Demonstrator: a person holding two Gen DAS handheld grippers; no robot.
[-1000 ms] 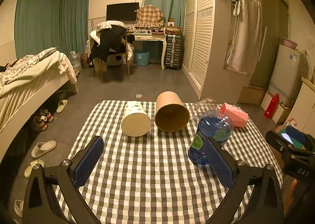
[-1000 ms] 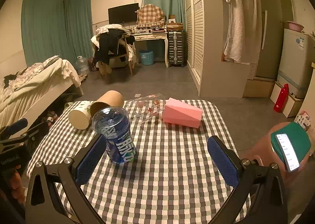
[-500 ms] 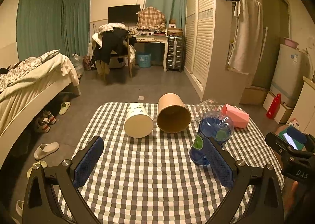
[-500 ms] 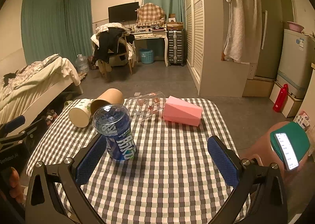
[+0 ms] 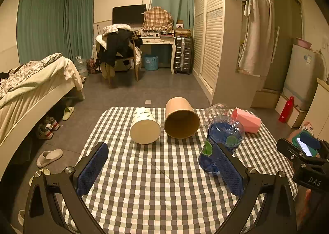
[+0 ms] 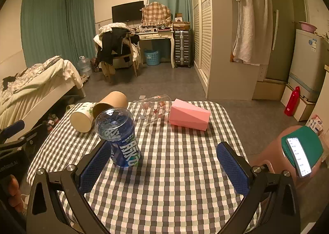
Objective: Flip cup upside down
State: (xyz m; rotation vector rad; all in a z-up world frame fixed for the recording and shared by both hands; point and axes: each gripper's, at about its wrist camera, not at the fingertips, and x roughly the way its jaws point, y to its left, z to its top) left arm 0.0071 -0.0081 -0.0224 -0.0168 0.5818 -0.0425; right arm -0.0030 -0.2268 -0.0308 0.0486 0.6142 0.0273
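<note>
Several cups are on the checked table. A white paper cup and a brown paper cup lie on their sides, mouths toward me. A clear glass cup and a pink cup also lie on their sides further right. A blue plastic cup stands on end, its label text inverted. My left gripper is open and empty in front of the paper cups, with the blue cup just behind its right finger. My right gripper is open and empty, the blue cup by its left finger.
A pink stool with a green pad and a phone stands right of the table. A bed and slippers are on the left. A wardrobe, a chair and a desk are beyond.
Both wrist views have shifted only slightly. The cups have not moved and both grippers stay open.
</note>
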